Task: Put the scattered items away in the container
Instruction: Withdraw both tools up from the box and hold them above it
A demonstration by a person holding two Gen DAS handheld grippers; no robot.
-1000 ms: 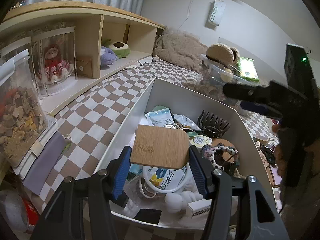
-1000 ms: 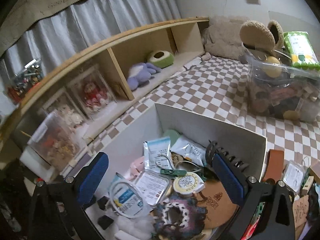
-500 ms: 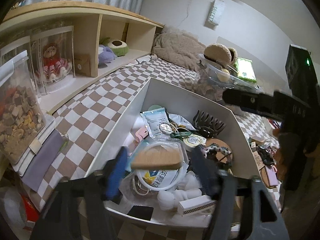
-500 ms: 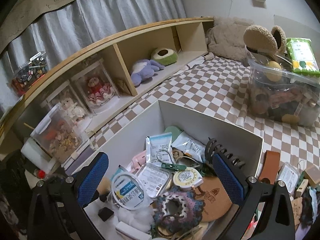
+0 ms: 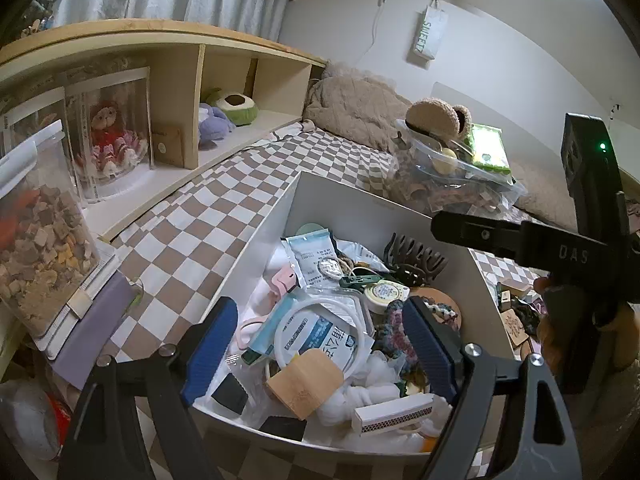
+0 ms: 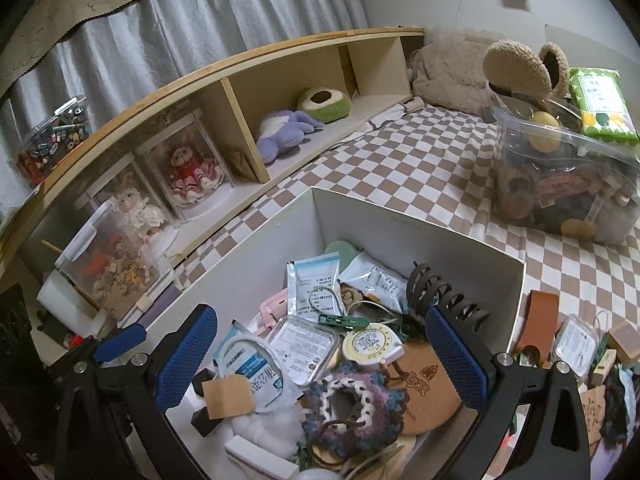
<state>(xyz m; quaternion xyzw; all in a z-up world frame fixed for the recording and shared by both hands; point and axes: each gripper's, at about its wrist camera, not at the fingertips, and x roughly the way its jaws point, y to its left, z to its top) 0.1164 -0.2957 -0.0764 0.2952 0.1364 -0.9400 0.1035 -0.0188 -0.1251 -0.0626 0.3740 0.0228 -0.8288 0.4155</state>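
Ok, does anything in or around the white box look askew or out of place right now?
The small wooden board lies tilted in the white box, propped on the plastic packet and white fluff, not flat. Right of the box, the brown leather strap and small clear case lie outside it on the checkered cloth.

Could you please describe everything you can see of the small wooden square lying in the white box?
The wooden square is a thin, flat, light bamboo-looking tile with rounded corners and faint grain. It lies tilted near the front of the white box, resting on a round white-rimmed packet and white fluffy balls. No gripper touches it.
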